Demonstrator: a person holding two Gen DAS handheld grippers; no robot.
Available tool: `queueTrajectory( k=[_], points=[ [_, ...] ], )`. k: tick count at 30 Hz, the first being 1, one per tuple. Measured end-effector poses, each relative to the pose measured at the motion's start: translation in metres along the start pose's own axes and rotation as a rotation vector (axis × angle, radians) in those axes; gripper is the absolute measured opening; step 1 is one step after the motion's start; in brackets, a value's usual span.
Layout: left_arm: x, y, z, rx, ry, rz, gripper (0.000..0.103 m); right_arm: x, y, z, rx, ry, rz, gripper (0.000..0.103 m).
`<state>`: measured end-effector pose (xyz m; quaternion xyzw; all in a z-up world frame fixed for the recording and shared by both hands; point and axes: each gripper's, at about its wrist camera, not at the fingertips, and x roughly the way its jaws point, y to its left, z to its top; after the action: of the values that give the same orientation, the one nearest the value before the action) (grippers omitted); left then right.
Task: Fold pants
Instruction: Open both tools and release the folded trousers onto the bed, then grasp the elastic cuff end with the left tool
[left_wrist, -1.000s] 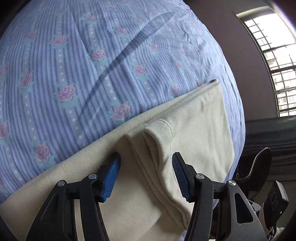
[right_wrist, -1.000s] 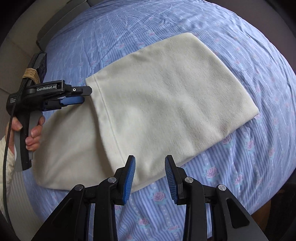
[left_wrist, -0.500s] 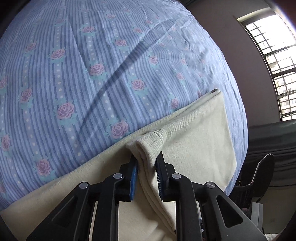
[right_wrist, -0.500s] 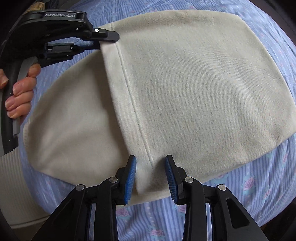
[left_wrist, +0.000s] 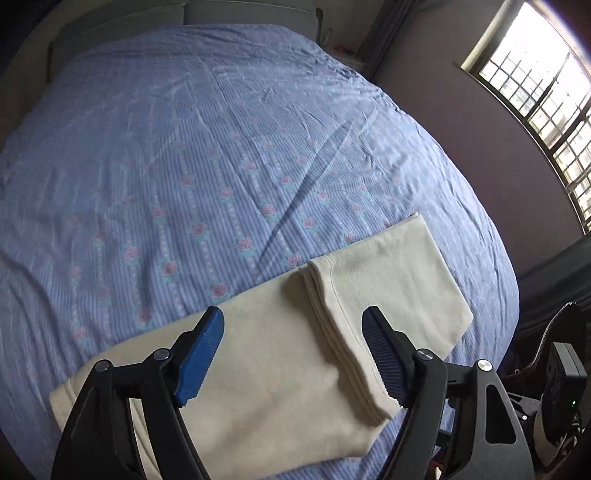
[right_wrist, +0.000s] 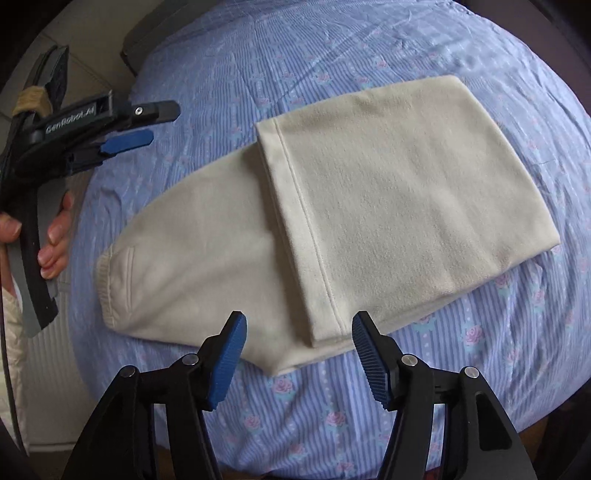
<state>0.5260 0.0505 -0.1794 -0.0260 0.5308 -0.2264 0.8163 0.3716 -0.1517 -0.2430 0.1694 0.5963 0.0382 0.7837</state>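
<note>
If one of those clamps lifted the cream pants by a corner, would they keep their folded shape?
Probably not. The pants look like soft knit, so they would likely droop. The folded-over layer merely lies loose on top, so it would probably slide open.

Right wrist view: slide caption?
Cream pants lie half-folded on floral bedsheet; both grippers empty, opening.
</note>
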Motion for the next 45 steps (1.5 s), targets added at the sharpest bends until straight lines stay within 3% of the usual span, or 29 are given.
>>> queueTrajectory(
  k=[5,10,15,20,27,31,37,45],
  points=[
    [-0.075,0.0,-0.066,-0.13,-0.068,0.094,0.083,-0.06,0.01,-0.007,-0.086,-0.08,0.041,0.07],
    [-0.124,-0.006,-0.131,-0.234,-0.092,0.17,0.086,-0.104,0.027,-0.018,-0.178,-0.127,0.078,0.077],
    [-0.147,0.006,-0.185,-0.309,-0.097,0.214,0.086,-0.116,0.051,-0.036,-0.239,-0.154,0.112,0.077],
    [-0.165,0.043,-0.215,-0.325,-0.088,0.26,0.086,-0.105,0.079,-0.052,-0.252,-0.119,0.104,0.077],
    [-0.185,0.113,-0.209,-0.247,-0.12,0.194,0.082,-0.087,0.136,-0.066,-0.232,-0.122,0.047,0.077],
    [-0.175,0.156,-0.195,-0.229,-0.115,0.103,0.067,-0.067,0.172,-0.068,-0.195,-0.122,0.023,0.077],
    [-0.123,0.205,-0.164,-0.223,-0.035,-0.049,0.038,-0.038,0.211,-0.065,-0.187,-0.088,-0.039,0.077],
    [-0.045,0.251,-0.134,-0.24,0.082,-0.1,0.034,0.0,0.234,-0.045,-0.153,-0.042,-0.116,0.077]
  ],
)
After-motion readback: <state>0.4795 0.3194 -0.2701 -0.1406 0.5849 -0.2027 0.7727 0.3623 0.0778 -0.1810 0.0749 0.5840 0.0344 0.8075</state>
